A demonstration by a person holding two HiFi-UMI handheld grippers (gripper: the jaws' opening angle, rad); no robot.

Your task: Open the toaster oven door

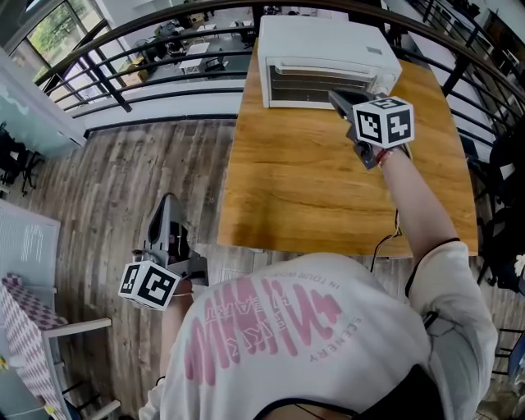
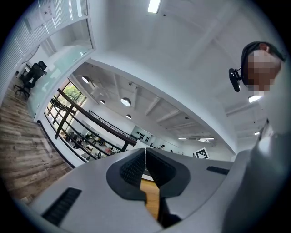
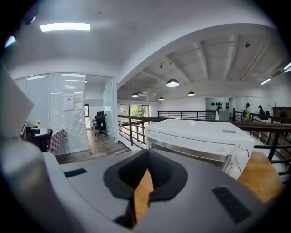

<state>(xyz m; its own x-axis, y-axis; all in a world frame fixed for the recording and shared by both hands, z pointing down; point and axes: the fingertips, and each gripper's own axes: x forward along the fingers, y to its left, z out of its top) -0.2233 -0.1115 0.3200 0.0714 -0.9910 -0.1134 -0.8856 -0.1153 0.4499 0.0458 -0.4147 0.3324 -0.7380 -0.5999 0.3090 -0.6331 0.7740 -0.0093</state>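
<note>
Oven [image 1: 324,49] sits at the tabletop's [image 1: 303,189] far edge, 12 o'clock in the head view, with its door [image 1: 320,84] shut. The right gripper [image 1: 335,97] is just beside the oven's front at 4 o'clock, jaws together, empty. The left gripper [image 1: 167,201] is at 8 o'clock, off the tabletop over the floor [image 1: 115,180], jaws together, empty.

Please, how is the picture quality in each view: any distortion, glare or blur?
Head view: even daylight, sharp, the railing bends near the edges. Left gripper view: strong fisheye, dark corners, a ceiling lamp glares. Right gripper view: same fisheye, yet the toaster oven looks sharp.
</note>
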